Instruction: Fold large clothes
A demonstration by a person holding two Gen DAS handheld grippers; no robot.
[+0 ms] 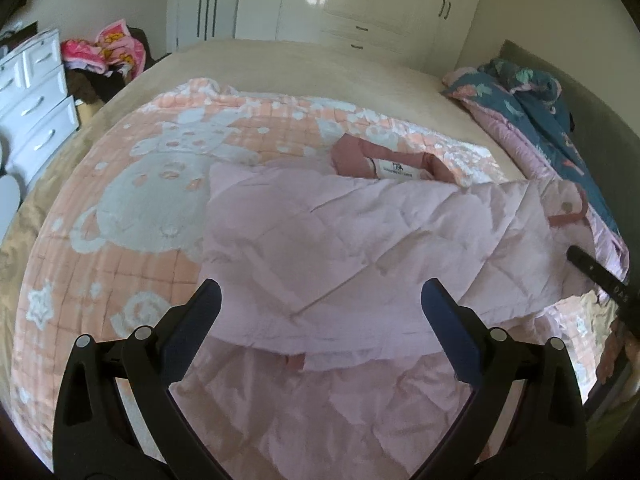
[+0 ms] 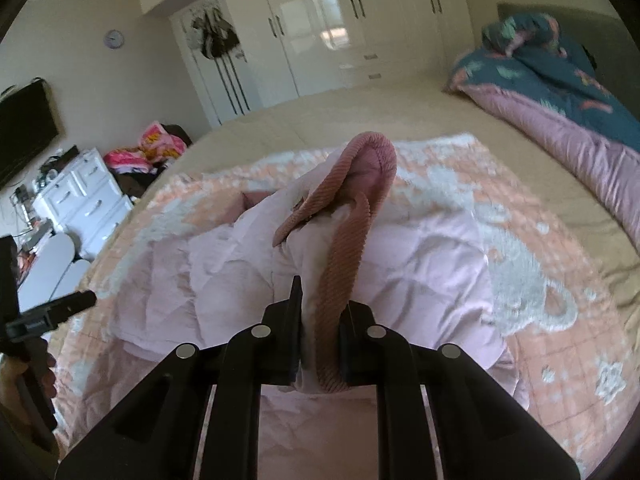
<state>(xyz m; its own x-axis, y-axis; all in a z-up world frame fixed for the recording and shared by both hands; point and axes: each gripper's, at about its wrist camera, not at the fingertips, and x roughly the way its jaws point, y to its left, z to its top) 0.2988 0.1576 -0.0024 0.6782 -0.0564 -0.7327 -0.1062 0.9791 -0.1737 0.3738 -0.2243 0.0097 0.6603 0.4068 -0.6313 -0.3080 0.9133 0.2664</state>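
Ahead of the claw, past the bed [image 1: 304, 64], glossy white wardrobes [image 2: 360, 24] fill the far wall and mirror a bright window. Left of the claw stands a white dresser [image 1: 32, 96] with a pink heap [image 1: 108, 46] beyond it. A TV [image 2: 24, 128] and a clock [image 2: 114, 39] hang on the left wall. Daylight is soft.

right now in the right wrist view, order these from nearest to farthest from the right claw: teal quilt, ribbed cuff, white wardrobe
1. ribbed cuff, clamped in the right claw
2. teal quilt, bunched up at right on the bed
3. white wardrobe, on the back wall
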